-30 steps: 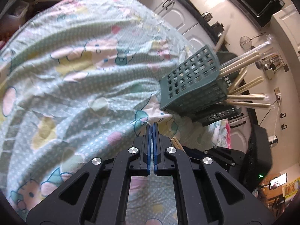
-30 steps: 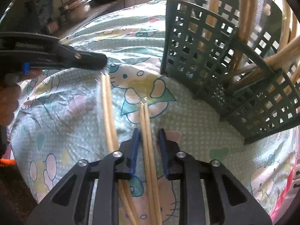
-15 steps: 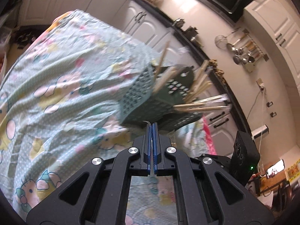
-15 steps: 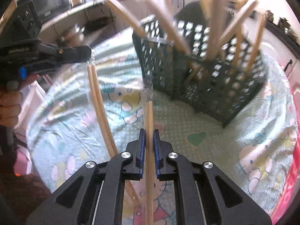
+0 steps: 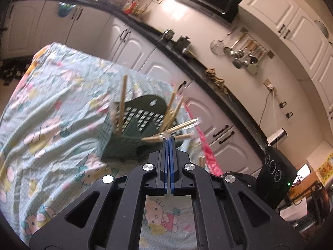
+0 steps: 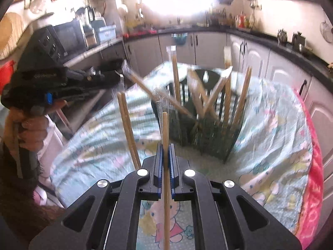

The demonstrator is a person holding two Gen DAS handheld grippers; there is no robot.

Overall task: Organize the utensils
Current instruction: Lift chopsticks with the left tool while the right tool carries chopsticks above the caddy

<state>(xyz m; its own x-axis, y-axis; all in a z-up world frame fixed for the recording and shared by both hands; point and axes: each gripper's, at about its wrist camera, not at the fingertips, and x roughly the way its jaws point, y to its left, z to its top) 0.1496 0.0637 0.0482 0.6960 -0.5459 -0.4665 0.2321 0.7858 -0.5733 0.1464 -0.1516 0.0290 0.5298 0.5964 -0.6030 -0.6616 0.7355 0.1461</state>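
A dark green slotted basket (image 5: 135, 125) (image 6: 204, 139) stands on the cartoon-print cloth (image 5: 52, 125), with several wooden chopsticks leaning in it. My right gripper (image 6: 165, 145) is shut on a pair of chopsticks in a clear wrapper (image 6: 165, 125), held up in front of the basket and pointing at it. My left gripper (image 5: 168, 139) (image 6: 121, 76) is shut on the clear wrapper end (image 5: 164, 135) of another chopstick pair (image 6: 127, 120). That pair hangs down left of the right gripper. A hand (image 6: 31, 129) grips the left gripper's handle.
The cloth-covered table (image 6: 276, 125) has a red cloth edge (image 6: 312, 177) on its right side. White cabinets under a black counter (image 5: 208, 68) run behind it. A black appliance (image 5: 274, 177) stands at the lower right of the left wrist view.
Both grippers have risen off the cloth, each carrying a chopstick pair. The right jaws closed on their pair. The basket now sits lower and farther off in both views.
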